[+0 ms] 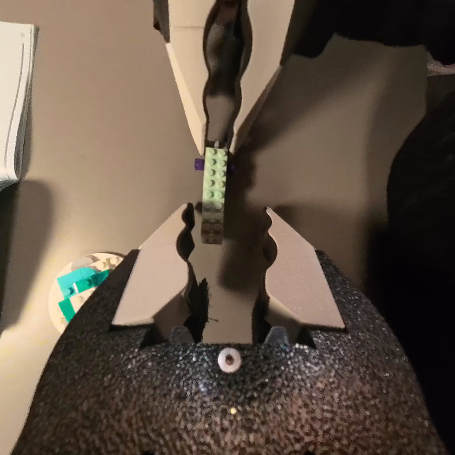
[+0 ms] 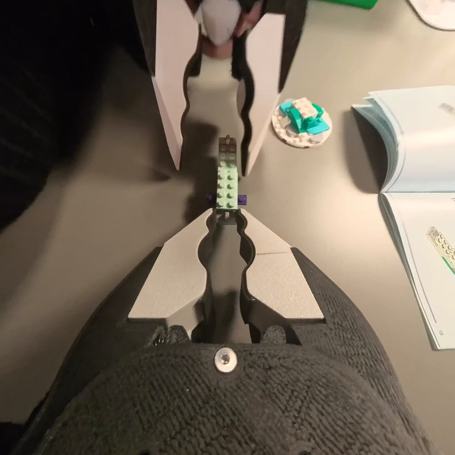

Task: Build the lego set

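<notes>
A long light-green studded lego strip [image 1: 214, 179] with small purple pieces [image 1: 199, 164] sticking out on both sides is held above the tan table. My right gripper [image 2: 225, 210] is shut on one end of the strip [image 2: 227, 183]. It enters the left wrist view from the top [image 1: 218, 145]. My left gripper [image 1: 228, 206] is open. The strip's other end looks dark and lies between the left gripper's fingers without touching them. The left gripper also shows in the right wrist view [image 2: 211, 171], coming from the top.
A round white plate with teal and white bricks [image 2: 302, 120] lies on the table [image 2: 320, 221], also low left in the left wrist view [image 1: 78, 283]. An open instruction booklet [image 2: 418, 197] lies at the right. A green object [image 2: 344, 3] is at the far edge. Across from one pair of fingers to the other is roughly 4 cm.
</notes>
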Action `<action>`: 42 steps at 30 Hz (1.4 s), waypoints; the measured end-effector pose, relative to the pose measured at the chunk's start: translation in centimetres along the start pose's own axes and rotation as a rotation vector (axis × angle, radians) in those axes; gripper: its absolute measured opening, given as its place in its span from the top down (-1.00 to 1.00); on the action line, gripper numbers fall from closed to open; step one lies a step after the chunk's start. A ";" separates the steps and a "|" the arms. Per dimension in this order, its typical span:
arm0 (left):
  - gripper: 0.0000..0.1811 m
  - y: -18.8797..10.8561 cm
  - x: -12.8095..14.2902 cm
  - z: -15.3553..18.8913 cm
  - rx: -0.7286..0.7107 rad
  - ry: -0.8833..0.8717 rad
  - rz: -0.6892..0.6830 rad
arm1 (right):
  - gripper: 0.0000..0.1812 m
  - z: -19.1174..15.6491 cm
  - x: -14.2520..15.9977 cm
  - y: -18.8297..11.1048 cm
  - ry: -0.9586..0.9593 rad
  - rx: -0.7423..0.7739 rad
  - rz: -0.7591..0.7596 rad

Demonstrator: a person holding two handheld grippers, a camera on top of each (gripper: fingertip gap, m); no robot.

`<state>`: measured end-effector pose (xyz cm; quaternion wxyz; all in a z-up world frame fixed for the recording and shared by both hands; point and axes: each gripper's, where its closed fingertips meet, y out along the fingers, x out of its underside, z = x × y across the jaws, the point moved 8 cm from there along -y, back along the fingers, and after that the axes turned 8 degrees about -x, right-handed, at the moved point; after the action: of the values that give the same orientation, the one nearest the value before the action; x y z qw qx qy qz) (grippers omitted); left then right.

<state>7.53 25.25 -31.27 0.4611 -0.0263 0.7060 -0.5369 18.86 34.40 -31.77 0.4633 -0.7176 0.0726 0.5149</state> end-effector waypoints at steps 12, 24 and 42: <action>0.49 -0.9 0.9 1.6 -0.639 0.804 0.291 | 0.84 0.4 -0.6 -1.7 0.029 0.057 0.022; 0.78 -1.1 0.1 0.1 -0.816 0.998 0.340 | 0.84 0.8 -2.4 -2.6 0.046 0.060 0.019; 0.93 -3.2 -0.6 0.3 -0.922 1.072 0.394 | 0.83 0.0 -5.2 -3.6 -0.014 0.153 -0.019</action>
<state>6.65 24.02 -28.42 0.0824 0.1761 0.9804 -0.0317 18.61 34.48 -25.45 0.5222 -0.6771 0.1017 0.5084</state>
